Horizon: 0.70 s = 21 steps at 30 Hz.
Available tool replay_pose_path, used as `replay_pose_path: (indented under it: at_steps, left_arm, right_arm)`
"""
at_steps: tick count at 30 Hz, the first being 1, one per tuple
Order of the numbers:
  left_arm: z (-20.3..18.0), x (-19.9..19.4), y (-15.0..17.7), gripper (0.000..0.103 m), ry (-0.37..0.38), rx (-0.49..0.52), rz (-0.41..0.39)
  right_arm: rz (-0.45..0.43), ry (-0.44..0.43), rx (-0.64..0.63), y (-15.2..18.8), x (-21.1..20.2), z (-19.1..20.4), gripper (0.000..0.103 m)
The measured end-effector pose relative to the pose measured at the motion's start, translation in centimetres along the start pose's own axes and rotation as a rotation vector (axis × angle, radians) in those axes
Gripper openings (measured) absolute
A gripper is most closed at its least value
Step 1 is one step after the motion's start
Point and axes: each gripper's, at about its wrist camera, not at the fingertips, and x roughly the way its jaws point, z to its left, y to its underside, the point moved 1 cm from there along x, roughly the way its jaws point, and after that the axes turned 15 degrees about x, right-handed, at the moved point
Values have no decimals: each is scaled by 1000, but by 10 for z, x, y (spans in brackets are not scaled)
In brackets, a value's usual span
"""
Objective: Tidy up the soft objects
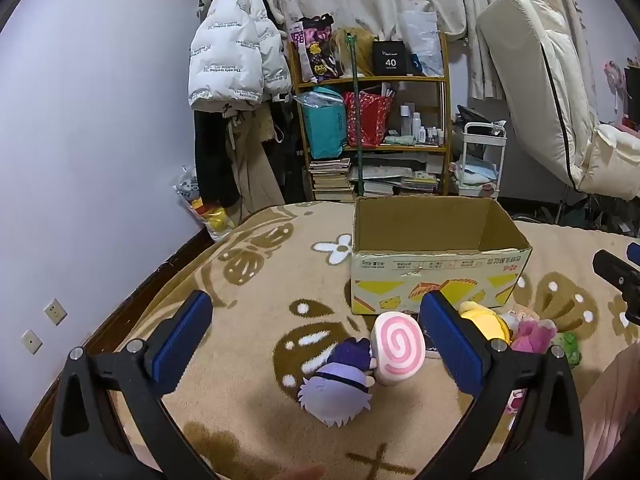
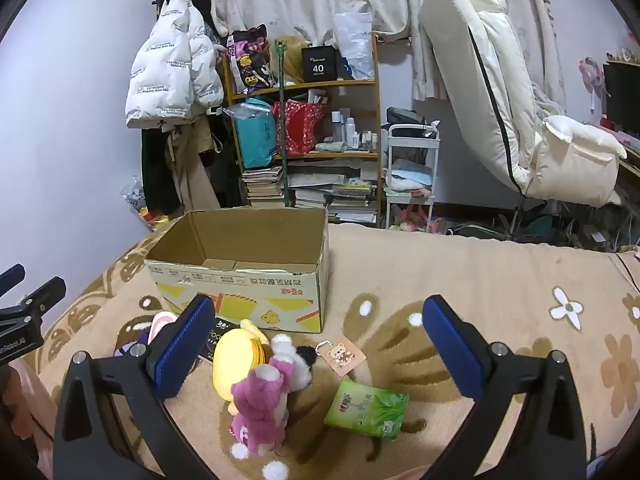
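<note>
Lying on the patterned blanket [image 2: 460, 264], the soft toys sat just in front of the empty cardboard box [image 2: 248, 276]: a pink bear [image 2: 260, 408], a yellow plush [image 2: 234, 360], a purple-haired doll [image 1: 340, 376] touching a pink swirl cushion [image 1: 396, 346]. A green tissue pack [image 2: 366, 408] lay beside the bear. Both claws, left gripper [image 1: 316, 344] and right gripper [image 2: 316, 344], hovered spread apart, holding nothing.

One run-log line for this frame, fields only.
left tongs: open, above purple-haired doll | right tongs: open, above pink bear plush | cardboard box: empty | toys on blanket
</note>
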Motion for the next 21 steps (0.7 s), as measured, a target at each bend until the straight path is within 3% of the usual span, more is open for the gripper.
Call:
replay_pose_path:
  at_steps: [2,21]
  left_arm:
    - [-1,3,-1,103,1,4,30]
    - [0,7,-2,103,7,-3,29]
  right_arm:
    - [5,5,2,0,0,0,103]
    - [9,7,8,-3,0,-7,103]
